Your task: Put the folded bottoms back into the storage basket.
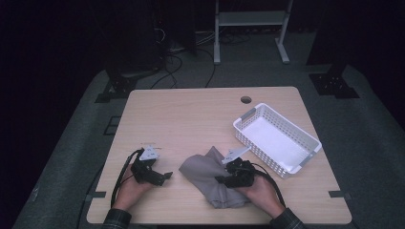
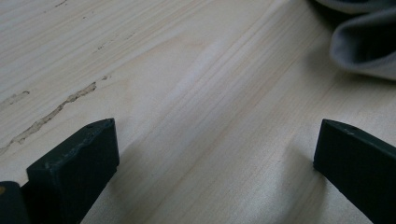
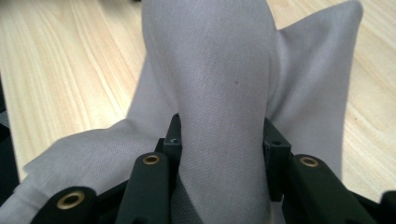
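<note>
The grey cloth [image 1: 210, 176] lies crumpled at lower centre of the surface [image 1: 191, 119], its long axis running from upper left to lower right. Its lower right end is hidden under the right gripper [image 1: 228, 177], whose jaws pinch a raised fold of it. The left gripper [image 1: 160, 175] rests at lower left, jaws wide apart over bare wood.

spread fingers [image 2: 74, 165] over table [image 2: 187, 93], near grey cloth [image 2: 364, 46]

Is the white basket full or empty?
Empty. In the high view the white basket shows only its bare white floor, and the grey cloth lies on the table beside it, pinched in the right gripper.
</note>
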### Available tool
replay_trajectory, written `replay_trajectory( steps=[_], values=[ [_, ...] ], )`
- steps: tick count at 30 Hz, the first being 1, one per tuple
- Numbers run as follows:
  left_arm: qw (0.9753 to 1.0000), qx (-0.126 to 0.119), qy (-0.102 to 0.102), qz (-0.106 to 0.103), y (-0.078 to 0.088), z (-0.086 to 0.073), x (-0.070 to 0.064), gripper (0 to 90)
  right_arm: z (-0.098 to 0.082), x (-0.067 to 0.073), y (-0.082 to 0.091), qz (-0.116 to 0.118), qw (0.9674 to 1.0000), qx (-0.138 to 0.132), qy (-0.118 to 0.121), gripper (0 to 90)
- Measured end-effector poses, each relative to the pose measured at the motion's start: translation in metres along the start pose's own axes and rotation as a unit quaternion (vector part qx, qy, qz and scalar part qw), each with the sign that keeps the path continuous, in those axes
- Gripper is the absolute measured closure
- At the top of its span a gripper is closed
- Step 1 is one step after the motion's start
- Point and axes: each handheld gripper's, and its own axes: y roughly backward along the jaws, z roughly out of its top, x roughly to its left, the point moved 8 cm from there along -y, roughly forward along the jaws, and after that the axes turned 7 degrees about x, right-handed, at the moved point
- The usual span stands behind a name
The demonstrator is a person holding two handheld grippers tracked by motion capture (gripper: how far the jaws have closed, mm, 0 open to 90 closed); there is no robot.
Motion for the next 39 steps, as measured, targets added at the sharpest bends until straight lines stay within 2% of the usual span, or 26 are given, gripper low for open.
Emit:
replay_trajectory(
  steps=[8,21,39],
  values=[
    [1.0,0.0,0.0,0.0,0.0,0.0,0.0,0.0,0.005,0.002,0.01,0.007,1.0,-0.003,0.003,63.2],
    [1.0,0.001,0.0,0.0,0.0,0.0,0.0,0.0,0.021,-0.002,0.043,0.0,0.9996,-0.027,0.008,63.1],
    [1.0,-0.001,0.001,0.0,0.0,0.0,0.0,0.0,0.04,-0.019,0.09,-0.018,0.9975,-0.068,0.011,63.2]
  ],
)
